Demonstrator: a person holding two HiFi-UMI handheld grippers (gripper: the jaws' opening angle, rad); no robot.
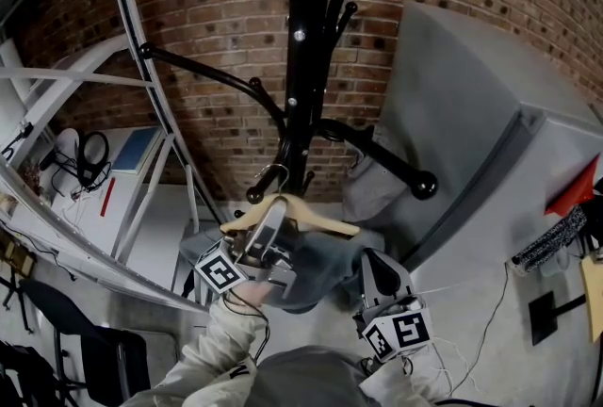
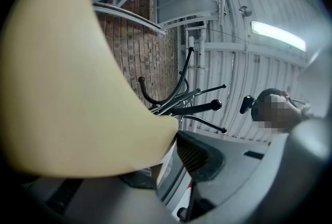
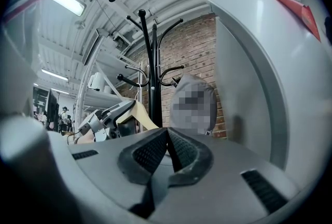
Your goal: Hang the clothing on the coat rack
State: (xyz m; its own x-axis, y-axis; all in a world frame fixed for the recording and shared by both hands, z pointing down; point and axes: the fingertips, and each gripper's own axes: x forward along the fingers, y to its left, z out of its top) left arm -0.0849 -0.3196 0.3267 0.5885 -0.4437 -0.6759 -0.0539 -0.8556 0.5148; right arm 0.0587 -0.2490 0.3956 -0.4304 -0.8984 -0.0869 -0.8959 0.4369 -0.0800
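Note:
The black coat rack [image 1: 306, 66] stands before the brick wall, also seen in the right gripper view [image 3: 153, 78]. A wooden hanger [image 1: 311, 215] carries a grey garment [image 1: 316, 268] just below the rack's lower arms. Its metal hook [image 1: 271, 177] is close beside a ball-tipped arm; I cannot tell if it rests on it. My left gripper [image 1: 268, 226] is shut on the hanger, whose pale wood [image 2: 67, 88] fills the left gripper view. My right gripper [image 1: 377, 268] is to the right of the garment, its pads [image 3: 155, 153] pressed together with nothing visible between them.
A second grey garment [image 1: 363, 188] hangs on a right-hand arm of the rack. A large grey cabinet [image 1: 471, 132] stands close at the right. White metal shelving [image 1: 141, 113] runs along the left, with a black chair [image 1: 57, 320] below it.

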